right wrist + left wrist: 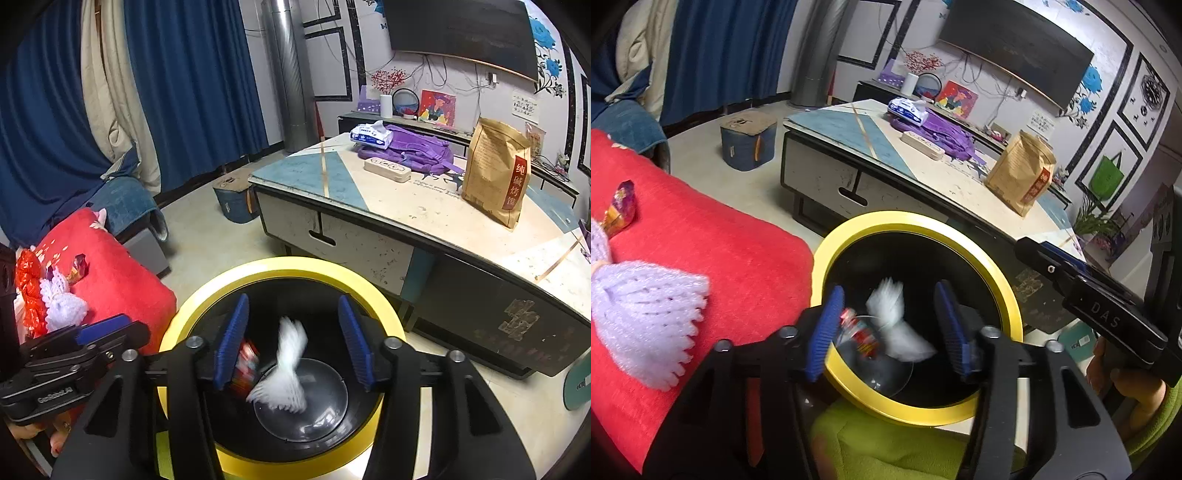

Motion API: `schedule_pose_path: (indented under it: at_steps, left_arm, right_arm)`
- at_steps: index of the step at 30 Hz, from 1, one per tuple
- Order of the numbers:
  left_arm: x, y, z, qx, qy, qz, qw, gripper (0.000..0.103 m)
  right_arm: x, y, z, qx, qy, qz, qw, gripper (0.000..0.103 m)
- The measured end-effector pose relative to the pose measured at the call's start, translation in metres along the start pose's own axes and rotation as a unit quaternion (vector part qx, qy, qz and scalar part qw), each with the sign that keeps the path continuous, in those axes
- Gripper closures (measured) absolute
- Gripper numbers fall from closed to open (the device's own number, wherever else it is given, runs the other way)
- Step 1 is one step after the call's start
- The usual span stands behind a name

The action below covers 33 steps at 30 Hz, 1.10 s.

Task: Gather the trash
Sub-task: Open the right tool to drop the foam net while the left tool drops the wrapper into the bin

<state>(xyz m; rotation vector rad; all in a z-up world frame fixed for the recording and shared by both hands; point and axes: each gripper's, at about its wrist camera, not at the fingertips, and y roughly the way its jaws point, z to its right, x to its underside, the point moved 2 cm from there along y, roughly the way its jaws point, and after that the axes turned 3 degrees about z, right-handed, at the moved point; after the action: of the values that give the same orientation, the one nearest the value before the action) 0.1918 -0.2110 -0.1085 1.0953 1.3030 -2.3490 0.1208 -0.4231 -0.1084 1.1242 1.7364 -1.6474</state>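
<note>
A black bin with a yellow rim (1004, 280) (207, 288) stands on the floor beside a red couch cushion. A white foam net (897, 325) (288, 373), blurred, is inside the bin with a red wrapper (860, 332) (245, 363) beside it. My left gripper (888, 328) is open above the bin mouth. My right gripper (293, 338) is open above the bin, with nothing between its fingers; its body also shows in the left wrist view (1100, 306). On the cushion lie a lilac foam net (642, 317) (61, 302) and candy wrappers (620, 208) (27, 284).
A low coffee table (849, 129) (406, 218) stands behind the bin, bearing a brown paper bag (495, 170), a purple cloth (410, 147), a tissue pack (371, 134) and a power strip (387, 169). A blue stool (748, 142) sits on the floor. Blue curtains hang at the back.
</note>
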Motion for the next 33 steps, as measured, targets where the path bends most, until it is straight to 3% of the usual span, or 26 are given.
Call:
schedule_pose_path:
  at_steps: [2, 5, 9, 20, 33]
  left_arm:
    - [-0.002, -0.008, -0.001, 0.001, -0.007, 0.012, 0.9999, 0.044]
    - [-0.006, -0.024, -0.004, -0.006, -0.007, 0.041, 0.9991, 0.022]
    - [-0.013, -0.044, -0.004, -0.012, -0.017, 0.078, 0.9968, 0.011]
    - [-0.018, -0.09, -0.013, -0.057, -0.019, 0.147, 0.9872, 0.011]
    - [-0.016, -0.129, -0.038, -0.101, -0.04, 0.19, 0.9757, 0.011]
  right_arm:
    - [-0.002, -0.003, -0.001, 0.002, -0.002, 0.008, 1.0, 0.049]
    - [-0.005, -0.011, -0.006, 0.0, -0.009, 0.027, 1.0, 0.043]
    - [-0.009, -0.023, -0.015, -0.009, -0.025, 0.057, 0.998, 0.036]
    - [-0.017, -0.054, -0.045, -0.05, -0.055, 0.11, 0.991, 0.028]
    - [-0.011, -0.083, -0.101, -0.119, -0.116, 0.141, 0.976, 0.023]
